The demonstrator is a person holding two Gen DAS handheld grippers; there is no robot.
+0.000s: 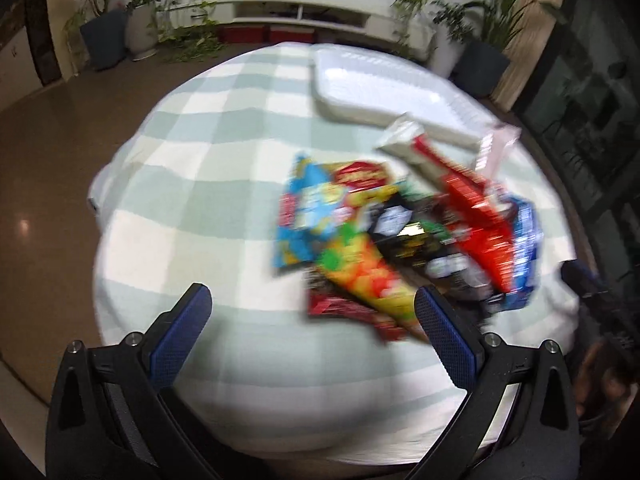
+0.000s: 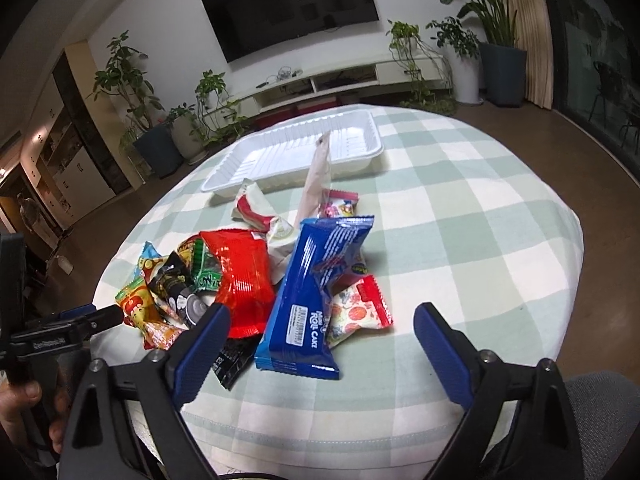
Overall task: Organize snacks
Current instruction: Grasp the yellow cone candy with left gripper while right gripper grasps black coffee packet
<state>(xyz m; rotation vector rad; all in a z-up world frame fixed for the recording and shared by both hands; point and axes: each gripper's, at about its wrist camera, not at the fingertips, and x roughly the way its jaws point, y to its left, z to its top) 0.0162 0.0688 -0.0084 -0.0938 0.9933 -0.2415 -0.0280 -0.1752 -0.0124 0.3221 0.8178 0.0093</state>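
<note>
Both grippers hang over a round table (image 2: 460, 208) dressed in a green-and-white checked cloth, and neither one has anything in it.

In the right wrist view, the left gripper (image 2: 96, 320) pokes in from the lower left edge, dark and side-on, with a bit of the person's hand (image 2: 24, 412) below it. Just right of it lies the heap of snacks, left of centre in the frame: a yellow-orange candy bag (image 2: 140, 308) at the heap's left end, a black packet (image 2: 174, 280) against it, a green packet (image 2: 206, 270) partly under a shiny red bag (image 2: 242, 276). Next comes the blue roll cake pack (image 2: 316, 296), lying long across the pile, and tucked against its right side a small red-and-white packet (image 2: 362, 312). Behind the heap, toward the upper middle, a white-and-red wrapper (image 2: 256, 208) lies flat and a pale slim sachet (image 2: 318, 176) sticks up, leaning in front of the white plastic tray (image 2: 248, 164), which sits at the far side of the table with nothing visible in it. The right gripper (image 2: 322, 314) fills the bottom of the frame, its blue-padded jaws spread wide, the left pad over the heap's near edge.

The left wrist view is blurred. The left gripper (image 1: 312, 296) shows its jaws spread just as wide at the bottom, the snack heap (image 1: 400, 232) smeared at centre right, the tray (image 1: 360, 92) beyond it at upper right.
</note>
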